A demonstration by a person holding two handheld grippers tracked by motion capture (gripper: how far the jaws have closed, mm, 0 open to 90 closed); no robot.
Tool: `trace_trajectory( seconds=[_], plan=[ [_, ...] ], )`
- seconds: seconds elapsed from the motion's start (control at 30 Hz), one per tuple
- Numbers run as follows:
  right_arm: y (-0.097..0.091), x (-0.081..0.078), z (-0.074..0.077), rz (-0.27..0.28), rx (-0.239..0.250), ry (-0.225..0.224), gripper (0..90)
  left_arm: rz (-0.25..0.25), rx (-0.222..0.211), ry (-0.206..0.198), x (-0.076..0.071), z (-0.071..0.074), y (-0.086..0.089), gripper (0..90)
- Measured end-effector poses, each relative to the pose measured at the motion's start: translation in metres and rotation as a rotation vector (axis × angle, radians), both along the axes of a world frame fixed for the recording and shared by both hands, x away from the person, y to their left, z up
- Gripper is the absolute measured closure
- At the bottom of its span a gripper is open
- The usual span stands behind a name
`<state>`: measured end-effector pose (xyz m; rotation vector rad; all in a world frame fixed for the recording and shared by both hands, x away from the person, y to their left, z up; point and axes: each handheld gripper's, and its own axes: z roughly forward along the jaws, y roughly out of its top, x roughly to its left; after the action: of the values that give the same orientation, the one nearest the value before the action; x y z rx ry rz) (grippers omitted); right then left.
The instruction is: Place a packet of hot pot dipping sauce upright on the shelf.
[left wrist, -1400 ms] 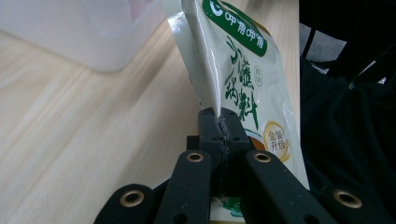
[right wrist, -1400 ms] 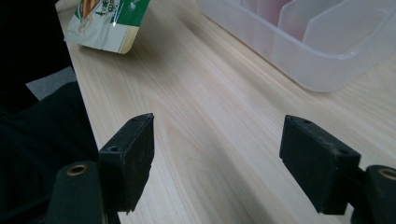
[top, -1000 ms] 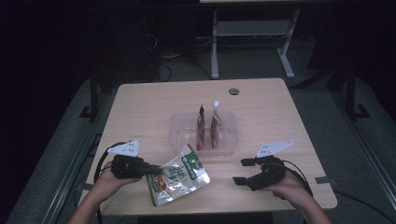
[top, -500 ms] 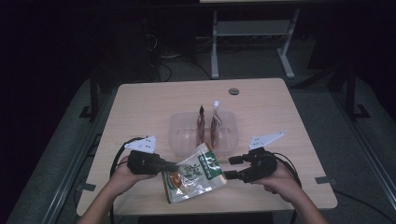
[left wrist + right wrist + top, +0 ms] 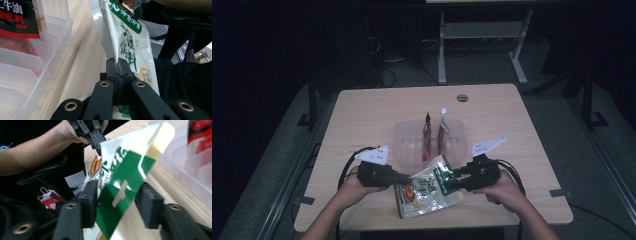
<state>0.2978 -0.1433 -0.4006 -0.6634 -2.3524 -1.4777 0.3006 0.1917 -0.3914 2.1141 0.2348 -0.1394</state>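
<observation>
A white and green snack pouch hangs just above the table's front edge, between both grippers. My left gripper is shut on the pouch's side seam, and the pouch rises away from its jaws. My right gripper reaches in from the right. Its jaws have just been closing and stand either side of the pouch's green top, with a gap still showing, so the right gripper is open. The left gripper shows at the pouch's far edge.
A clear slotted plastic tray sits mid-table just behind the pouch, with two red pouches standing upright in it. The tray wall is close on the left gripper's left. A round grommet lies at the back of the table.
Both hands have come in toward the table's middle. The left gripper carried the pouch right and lifted it, and the right gripper reached the green top and narrowed its jaws around it.
</observation>
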Motion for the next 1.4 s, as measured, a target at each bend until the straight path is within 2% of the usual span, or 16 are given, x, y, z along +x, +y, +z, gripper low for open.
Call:
trace_trajectory(
  seconds=[0.07,0.27,0.37,0.5,0.57,0.7,0.8,0.87,0.9,1.0,1.17,1.2,1.23,1.27,1.4],
  plan=[
    [0.004,0.001,0.000,0.016,0.010,0.002,62.4,-0.002,-0.002,-0.007,0.000,0.000,0.000,90.0],
    [0.005,0.001,0.000,0.029,0.031,0.004,71.2,0.006,-0.004,-0.020,0.000,0.001,0.000,90.0],
    [0.005,-0.001,0.001,0.037,0.043,0.019,77.5,0.009,-0.008,-0.025,0.001,0.001,0.000,90.0],
    [0.005,-0.001,0.001,0.043,0.048,0.016,81.4,0.014,-0.015,-0.033,0.002,0.001,0.000,90.0],
    [0.005,-0.003,0.001,0.042,0.052,-0.003,89.0,0.021,-0.030,-0.031,0.003,0.001,0.001,90.0],
    [0.004,-0.004,0.002,0.054,0.074,-0.016,89.8,0.030,-0.032,-0.038,0.004,0.001,0.000,90.0],
    [0.002,-0.006,0.003,0.068,0.124,-0.014,90.0,0.042,-0.032,-0.056,0.006,0.002,-0.005,89.4],
    [0.002,-0.006,0.004,0.078,0.138,-0.008,90.0,0.045,-0.023,-0.058,0.005,0.002,-0.007,89.1],
    [0.002,-0.007,0.004,0.087,0.165,-0.012,90.0,0.055,-0.021,-0.065,0.006,0.002,-0.009,87.0],
    [0.001,-0.008,0.006,0.091,0.170,-0.027,90.0,0.072,-0.009,-0.065,0.007,0.001,-0.015,80.5],
    [0.003,-0.010,0.006,0.098,0.175,-0.026,90.0,0.104,0.023,-0.076,0.005,0.001,-0.016,55.3],
    [0.003,-0.010,0.006,0.096,0.173,-0.031,90.0,0.111,0.025,-0.078,0.004,0.001,-0.015,55.3],
    [0.002,-0.011,0.006,0.088,0.173,-0.036,90.0,0.118,0.043,-0.083,0.002,0.002,-0.013,47.4],
    [0.001,-0.011,0.007,0.081,0.177,-0.029,90.0,0.118,0.043,-0.083,0.002,0.002,-0.013,43.4],
    [-0.008,-0.011,0.010,0.065,0.202,-0.042,90.0,0.125,0.047,-0.074,-0.004,0.002,-0.006,36.8]
  ],
)
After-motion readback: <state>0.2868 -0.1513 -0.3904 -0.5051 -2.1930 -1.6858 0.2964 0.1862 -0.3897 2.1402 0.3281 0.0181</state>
